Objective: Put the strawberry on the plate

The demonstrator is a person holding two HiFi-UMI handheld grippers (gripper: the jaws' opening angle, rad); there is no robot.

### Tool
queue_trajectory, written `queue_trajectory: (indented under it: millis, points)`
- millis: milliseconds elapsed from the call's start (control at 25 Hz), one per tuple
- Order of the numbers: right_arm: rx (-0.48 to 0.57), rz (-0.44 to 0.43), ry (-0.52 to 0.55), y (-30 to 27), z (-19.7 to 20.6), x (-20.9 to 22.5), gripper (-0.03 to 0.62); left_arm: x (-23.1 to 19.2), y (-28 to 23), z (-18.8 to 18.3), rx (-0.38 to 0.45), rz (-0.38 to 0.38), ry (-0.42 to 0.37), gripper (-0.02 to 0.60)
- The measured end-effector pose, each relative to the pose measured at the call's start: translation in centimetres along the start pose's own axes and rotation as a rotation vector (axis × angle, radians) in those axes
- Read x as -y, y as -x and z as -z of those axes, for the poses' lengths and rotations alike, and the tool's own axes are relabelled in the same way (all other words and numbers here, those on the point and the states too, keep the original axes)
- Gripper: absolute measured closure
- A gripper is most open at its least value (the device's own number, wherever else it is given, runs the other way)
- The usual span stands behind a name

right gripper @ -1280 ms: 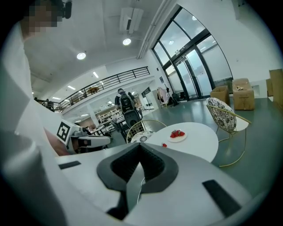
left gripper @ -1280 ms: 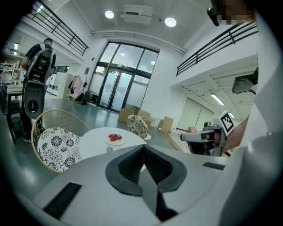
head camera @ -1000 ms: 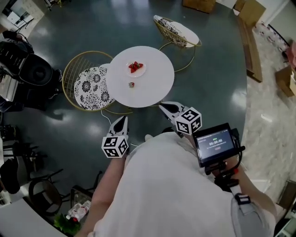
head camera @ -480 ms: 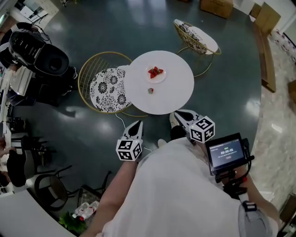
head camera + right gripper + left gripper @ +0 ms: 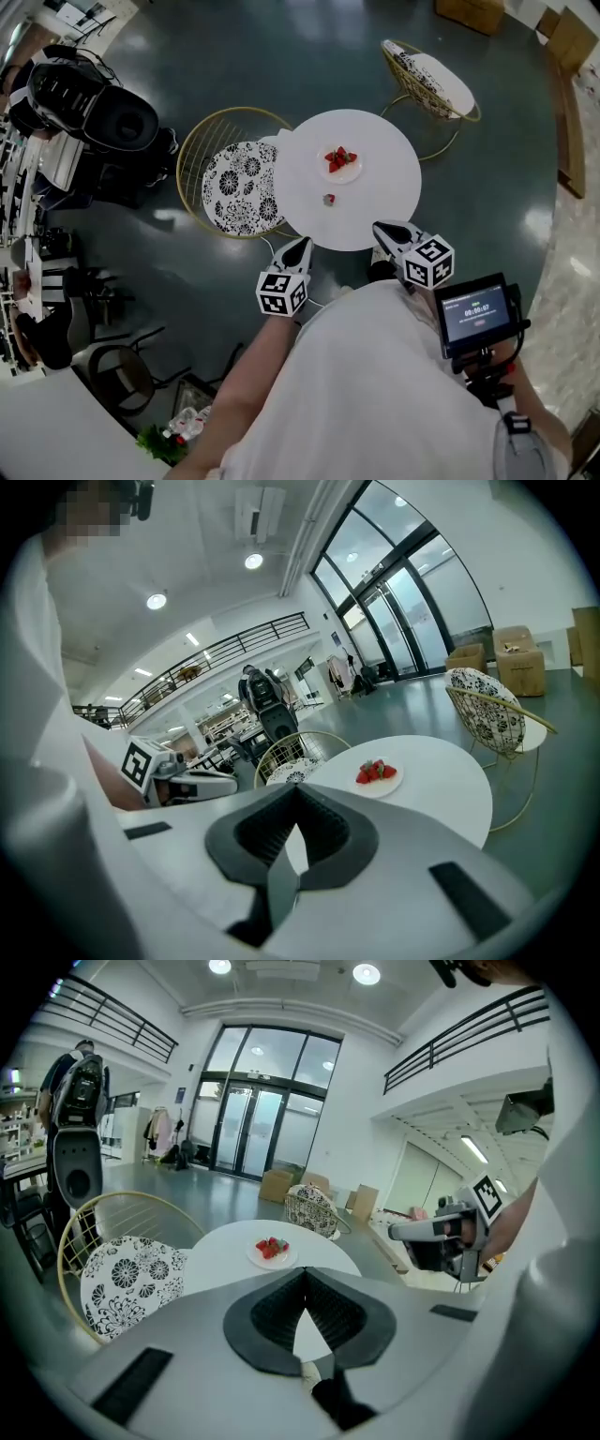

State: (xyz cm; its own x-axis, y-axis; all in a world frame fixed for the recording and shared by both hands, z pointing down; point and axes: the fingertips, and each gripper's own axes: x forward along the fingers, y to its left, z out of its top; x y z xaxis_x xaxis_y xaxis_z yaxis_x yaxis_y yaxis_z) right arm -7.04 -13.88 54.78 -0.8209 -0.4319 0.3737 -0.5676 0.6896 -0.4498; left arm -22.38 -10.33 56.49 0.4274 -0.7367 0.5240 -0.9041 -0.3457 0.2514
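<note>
A round white table (image 5: 375, 211) carries a white plate (image 5: 341, 169) with several strawberries on it. One loose strawberry (image 5: 329, 199) lies on the tabletop just nearer to me than the plate. My left gripper (image 5: 298, 246) is shut and empty, short of the table's near edge. My right gripper (image 5: 379, 228) is also shut and empty, its tip over the near rim. In the left gripper view the plate (image 5: 272, 1252) shows beyond the shut left gripper (image 5: 303, 1277). In the right gripper view the plate (image 5: 378, 775) lies past the shut right gripper (image 5: 298, 793). The loose strawberry is hidden in both gripper views.
A gold wire chair with a patterned cushion (image 5: 234, 183) stands at the table's left, and another chair (image 5: 436, 80) at its far right. Black camera gear (image 5: 94, 108) sits farther left. Cardboard boxes (image 5: 478, 11) stand at the back. A small screen (image 5: 476, 314) hangs at my right side.
The table, plate and chairs have slid down and to the right in the head view and look nearer. Both grippers stay shut and level, now closer to the table's near edge.
</note>
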Motion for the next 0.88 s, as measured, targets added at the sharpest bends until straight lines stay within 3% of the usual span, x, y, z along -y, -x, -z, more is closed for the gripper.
queue_trajectory:
  millis: [280, 640, 880]
  points:
    - [-0.029, 0.006, -0.045, -2.3, -0.4, 4.0, 0.588, -1.6, -5.6, -0.9, -0.068, 0.045, -0.013, 0.575]
    - [-0.055, 0.004, -0.091, -1.5, -1.0, 9.7, 0.588, -2.2, -13.8, 0.7, -0.261, 0.026, -0.097, 0.574]
    - [-0.067, 0.010, -0.107, -1.5, -0.8, 10.8, 0.588, -3.1, -15.9, 2.2, -0.368, 0.034, -0.130, 0.574]
